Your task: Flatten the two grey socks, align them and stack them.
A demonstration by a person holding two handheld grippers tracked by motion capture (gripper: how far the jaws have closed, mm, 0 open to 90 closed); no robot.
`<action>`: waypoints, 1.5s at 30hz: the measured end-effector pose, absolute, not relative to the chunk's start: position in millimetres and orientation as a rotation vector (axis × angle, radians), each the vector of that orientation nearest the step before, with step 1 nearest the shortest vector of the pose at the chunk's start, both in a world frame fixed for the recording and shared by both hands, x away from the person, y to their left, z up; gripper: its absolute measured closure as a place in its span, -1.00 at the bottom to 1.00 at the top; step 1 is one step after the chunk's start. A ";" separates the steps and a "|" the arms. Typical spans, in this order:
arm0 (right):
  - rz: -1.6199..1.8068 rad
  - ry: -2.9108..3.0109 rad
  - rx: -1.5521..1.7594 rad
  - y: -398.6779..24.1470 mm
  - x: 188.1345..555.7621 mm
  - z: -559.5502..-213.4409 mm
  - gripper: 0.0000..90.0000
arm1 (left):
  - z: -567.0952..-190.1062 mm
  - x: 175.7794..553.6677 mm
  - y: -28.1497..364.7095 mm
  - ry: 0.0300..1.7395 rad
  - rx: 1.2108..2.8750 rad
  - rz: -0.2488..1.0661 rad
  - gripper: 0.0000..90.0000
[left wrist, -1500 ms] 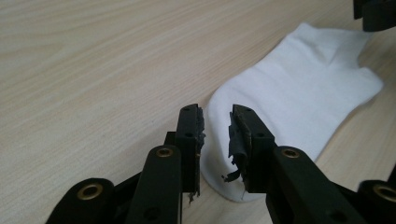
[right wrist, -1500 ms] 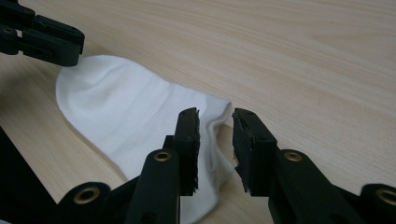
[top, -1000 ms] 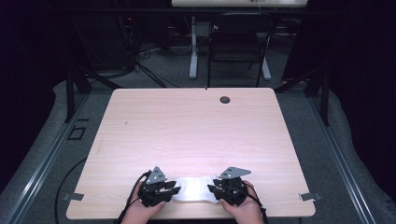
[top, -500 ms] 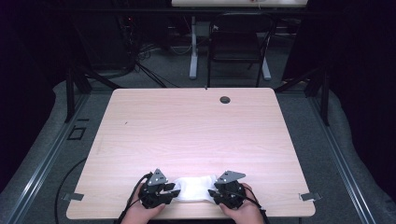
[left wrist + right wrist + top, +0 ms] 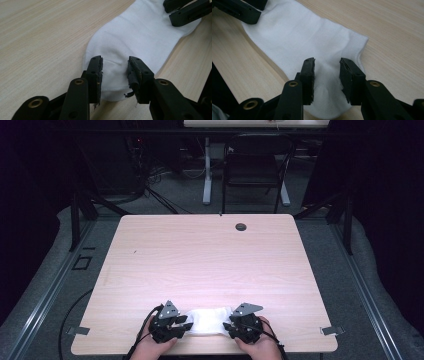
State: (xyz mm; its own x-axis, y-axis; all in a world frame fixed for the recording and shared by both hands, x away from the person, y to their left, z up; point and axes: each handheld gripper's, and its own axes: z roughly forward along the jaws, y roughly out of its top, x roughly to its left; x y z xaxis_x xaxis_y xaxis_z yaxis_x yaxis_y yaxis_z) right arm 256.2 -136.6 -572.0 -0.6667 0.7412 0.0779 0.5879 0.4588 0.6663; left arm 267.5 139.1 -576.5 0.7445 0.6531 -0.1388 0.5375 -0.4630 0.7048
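Wooden table (image 5: 210,265): white sock (image 5: 140,37) between parted hand-held grippers.

A light wooden table (image 5: 210,265) is sitting on grey carpet, with a small dark round cap (image 5: 241,226) lying near its far edge. Beyond it a black chair (image 5: 255,167) is standing by a white desk leg (image 5: 207,170) — cables (image 5: 155,177) are trailing left.

Forearms cut off at the bottom edge, sock (image 5: 210,321) ends hidden under both grippers — small dark disc (image 5: 241,226) on table unidentifiable
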 end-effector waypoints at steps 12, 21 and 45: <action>1.030 2.474 1.170 -134.4 268.2 -572.5 0.44 | -577.5 277.6 142.6 0.917 2.147 0.205 0.40; 1.041 2.469 1.191 -131.6 284.2 -572.6 0.44 | -577.5 294.2 142.2 0.938 2.141 0.227 0.39; 1.142 2.386 1.231 -132.0 306.3 -563.4 0.27 | -572.3 312.4 151.7 0.982 2.044 0.245 0.11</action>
State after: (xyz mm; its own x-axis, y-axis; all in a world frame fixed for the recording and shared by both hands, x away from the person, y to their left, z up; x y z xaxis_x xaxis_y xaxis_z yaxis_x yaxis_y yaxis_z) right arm 306.3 -132.0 -563.4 -0.6233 0.7686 0.1442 0.5944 0.3458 0.7261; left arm 312.4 151.7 -572.3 0.6749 0.7186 -0.1674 0.5560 -0.3461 0.7557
